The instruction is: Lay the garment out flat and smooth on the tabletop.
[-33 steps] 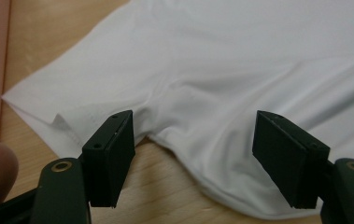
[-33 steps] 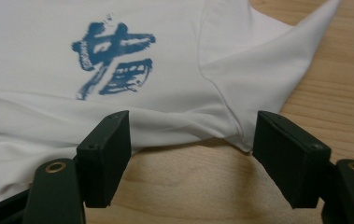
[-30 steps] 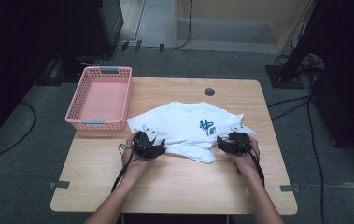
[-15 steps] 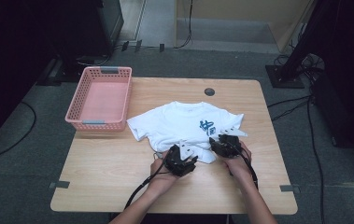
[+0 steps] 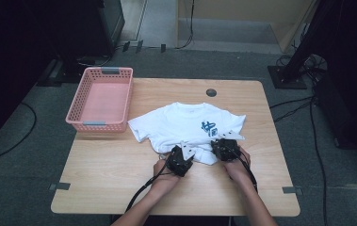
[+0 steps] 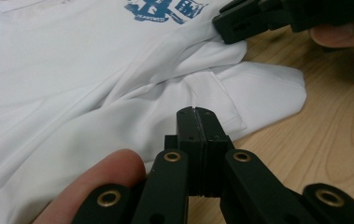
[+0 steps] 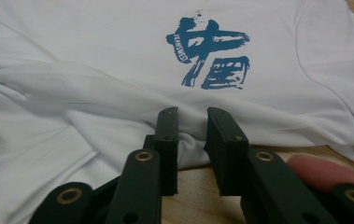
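Note:
A white T-shirt [image 5: 181,126] with a blue print [image 7: 210,52] lies crumpled across the middle of the wooden table [image 5: 110,174]. My left gripper [image 5: 184,153] sits at its near hem; its jaws have just been closing and now meet, pinching the cloth edge [image 6: 195,112]. My right gripper [image 5: 223,143] is beside it to the right, below the print. Its jaws [image 7: 192,114] have also just been closing and still stand a little apart, with a fold of shirt between them. The other gripper's black tip [image 6: 240,25] rests on the shirt.
A pink plastic basket [image 5: 101,99] stands at the table's back left corner, beside the shirt's sleeve. A round grommet [image 5: 211,92] sits near the far edge. Dark equipment and cables surround the table on the floor.
The left hand has slid right along the hem, close to the right hand. The shirt's near edge has bunched up between them. The right hand has shifted slightly left.

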The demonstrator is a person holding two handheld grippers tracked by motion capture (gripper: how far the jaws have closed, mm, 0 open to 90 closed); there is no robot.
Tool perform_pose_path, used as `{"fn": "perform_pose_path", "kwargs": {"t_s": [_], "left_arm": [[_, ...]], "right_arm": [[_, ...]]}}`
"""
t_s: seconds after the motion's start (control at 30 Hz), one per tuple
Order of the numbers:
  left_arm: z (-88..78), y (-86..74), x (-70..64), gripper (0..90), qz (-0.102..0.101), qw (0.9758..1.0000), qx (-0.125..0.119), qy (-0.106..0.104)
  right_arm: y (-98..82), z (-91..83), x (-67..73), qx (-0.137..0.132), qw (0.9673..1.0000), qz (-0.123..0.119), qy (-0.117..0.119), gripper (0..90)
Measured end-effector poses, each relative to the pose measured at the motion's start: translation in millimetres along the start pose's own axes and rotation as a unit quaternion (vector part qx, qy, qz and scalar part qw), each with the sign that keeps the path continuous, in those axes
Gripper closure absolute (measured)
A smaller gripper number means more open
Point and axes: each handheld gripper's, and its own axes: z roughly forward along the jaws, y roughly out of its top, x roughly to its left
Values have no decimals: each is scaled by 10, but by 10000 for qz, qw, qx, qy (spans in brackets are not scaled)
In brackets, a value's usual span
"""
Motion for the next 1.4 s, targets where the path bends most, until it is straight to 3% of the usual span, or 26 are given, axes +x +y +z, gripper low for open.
{"fn": "perform_pose_path", "kwargs": {"t_s": [0.33, 0.43, 0.5, 0.6, 0.7, 0.77, 0.87, 0.9, 0.97, 1.0, 1.1, 1.23, 1.3, 1.33, 1.4], "left_arm": [[-421, -207, 353, 900, -366, 9990, -142, -222], [-559, -296, 454, 900, -362, 9990, -157, -198], [-643, -370, 538, 900, -344, 9993, -125, -62], [-725, -493, 697, 900, -485, 9988, -45, 75], [-783, -620, 847, 900, -659, 9978, 51, 108], [-821, -687, 918, 900, -766, 9970, 94, 60], [-872, -720, 969, 851, -846, 9964, -10, -58], [-884, -719, 977, 717, -840, 9964, -61, -69], [-886, -654, 976, 598, -770, 9969, -183, -28], [-886, -654, 976, 555, -770, 9969, -183, -28], [-807, -550, 947, 454, -691, 9973, -222, 51], [-579, -499, 884, 400, -501, 9983, 112, 283], [-520, -532, 865, 398, -482, 9979, 207, 392], [-520, -532, 865, 398, -482, 9979, 207, 392], [-489, -595, 858, 395, -551, 9974, 199, 420]], "right_arm": [[31, 6, -164, 44, 9998, 212, -21, 840], [33, 3, -224, 31, 9996, 260, -67, 841], [35, -2, -277, 30, 9994, 321, -101, 840], [40, -9, -384, 34, 9985, 527, -139, 836], [47, -13, -471, 24, 9978, 612, -243, 813], [52, -23, -500, 28, 9975, 608, -354, 748], [57, -61, -487, 5, 9970, 615, -474, 727], [72, -130, -414, -135, 9974, 527, -476, 716], [102, -204, -293, -254, 9984, 335, -383, 703], [102, -204, -293, -254, 9984, 335, -383, 703], [148, -281, -35, -351, 9993, 148, -41, 681], [127, -268, 258, -200, 9985, -51, 510, 665], [96, -257, 409, -118, 9968, -237, 757, 667], [96, -257, 409, -118, 9968, -237, 757, 667], [54, -233, 600, -24, 9935, -408, 1058, 682]]}}
